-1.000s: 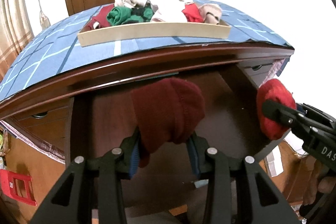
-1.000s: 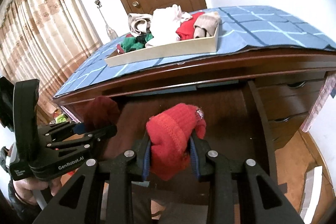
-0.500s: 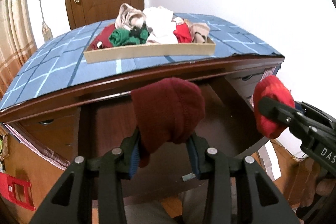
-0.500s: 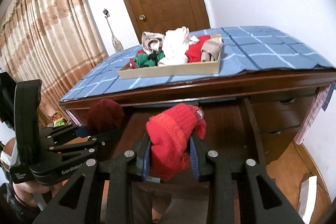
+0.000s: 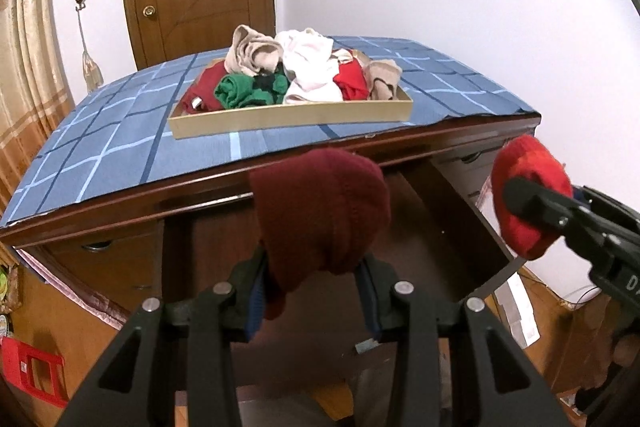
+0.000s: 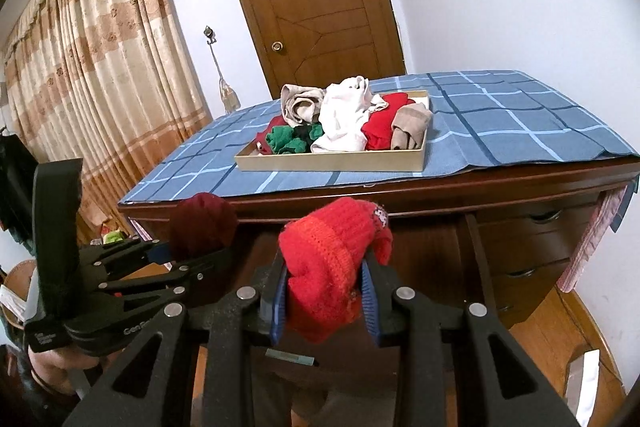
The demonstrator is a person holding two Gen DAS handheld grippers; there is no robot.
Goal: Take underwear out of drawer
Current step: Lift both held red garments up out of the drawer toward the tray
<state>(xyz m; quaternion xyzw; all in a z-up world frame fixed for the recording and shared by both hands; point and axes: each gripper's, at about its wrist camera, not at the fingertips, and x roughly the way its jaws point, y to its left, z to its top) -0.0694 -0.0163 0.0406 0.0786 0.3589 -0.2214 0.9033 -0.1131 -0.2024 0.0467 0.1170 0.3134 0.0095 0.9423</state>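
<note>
Maroon knit bundle [image 5: 320,215] clamped in your left gripper [image 5: 316,291] at lower centre, red knit bundle [image 6: 332,259] pinched in your right gripper [image 6: 324,299], both above the open drawer [image 5: 436,227], tray [image 5: 288,115] of clothes on the blue cloth [image 5: 100,139] behind.

Dark red bundle [image 5: 320,215] hides the drawer [image 5: 448,227] floor (mostly).

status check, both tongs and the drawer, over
Left tongs shut on maroon roll. Right tongs shut on red roll. Both above open drawer. Nothing in the way.
</note>
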